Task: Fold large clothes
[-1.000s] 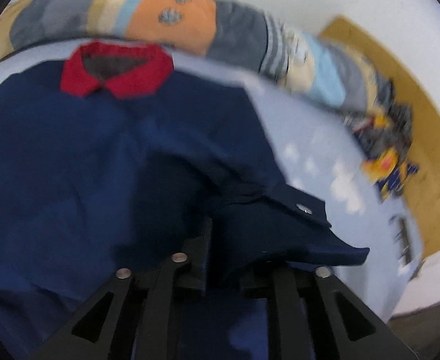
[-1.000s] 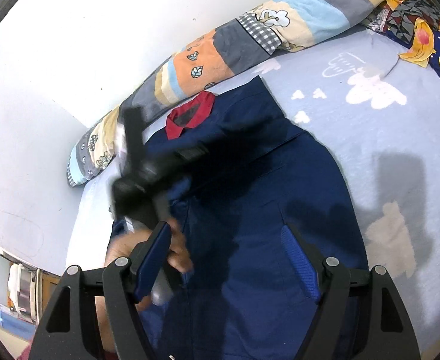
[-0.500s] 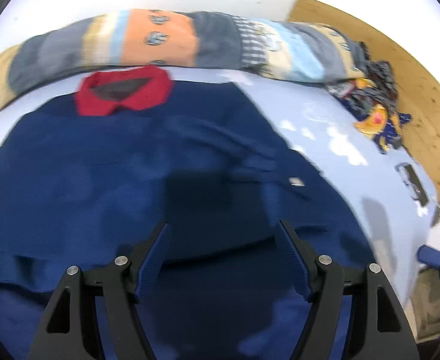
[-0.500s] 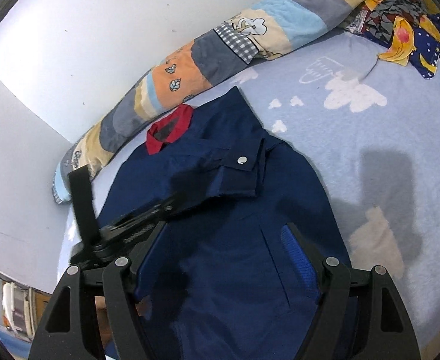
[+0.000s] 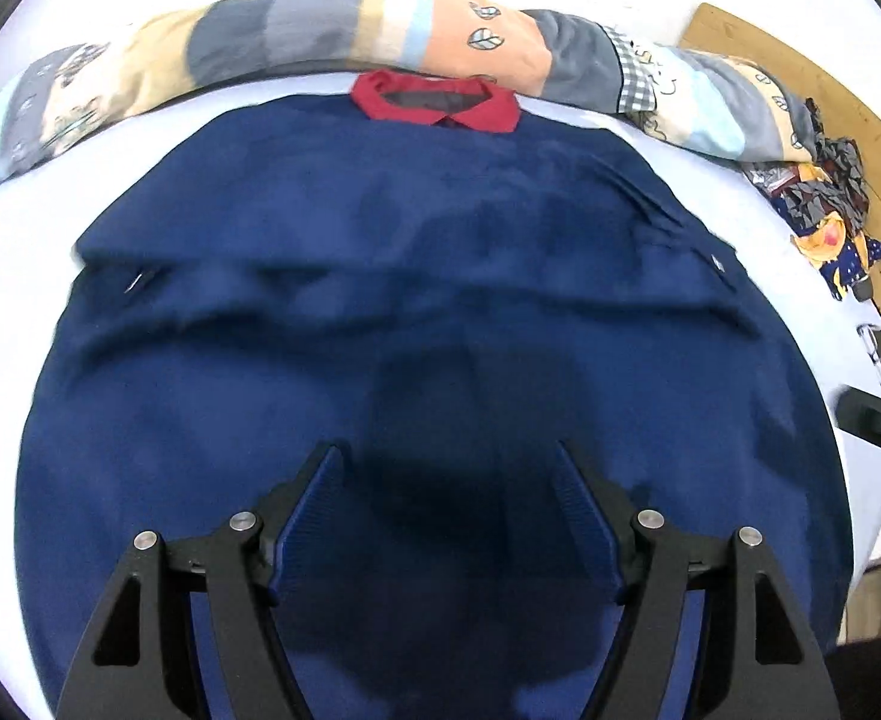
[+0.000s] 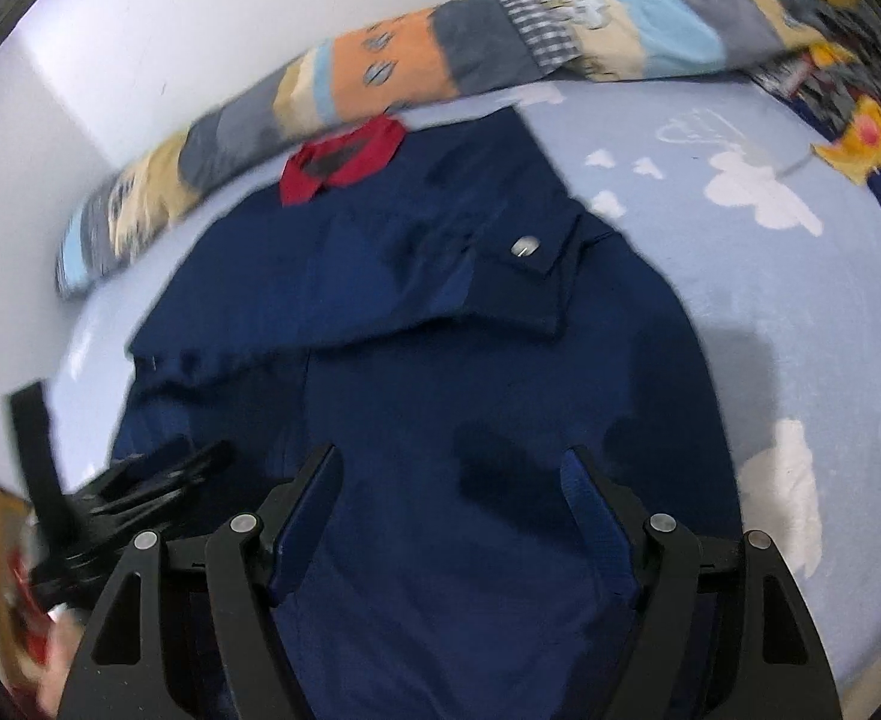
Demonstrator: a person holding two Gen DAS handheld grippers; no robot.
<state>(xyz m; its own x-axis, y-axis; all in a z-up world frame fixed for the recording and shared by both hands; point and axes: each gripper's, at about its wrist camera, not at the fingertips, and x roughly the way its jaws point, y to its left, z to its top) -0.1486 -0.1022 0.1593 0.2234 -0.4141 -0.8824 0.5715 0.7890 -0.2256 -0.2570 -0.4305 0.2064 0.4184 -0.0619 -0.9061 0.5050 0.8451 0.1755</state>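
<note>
shirt (image 5: pixel 416 312) flat on bed (image 6: pixel 758 312) | pillow (image 5: pixel 296 42) behind collar (image 5: pixel 434 99) | clothes pile (image 5: pixel 824 210) far right

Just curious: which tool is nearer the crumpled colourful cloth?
Right. The right tool hangs over the navy shirt toward the crumpled colourful cloth; left tool farther across.

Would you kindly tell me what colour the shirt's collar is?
Red, on a navy shirt; the collar shows best in the left wrist view.

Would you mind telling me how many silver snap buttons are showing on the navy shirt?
2: one silver snap button on the folded sleeve cuff at the navy shirt's right, another at its left edge. Others may be hidden.
</note>
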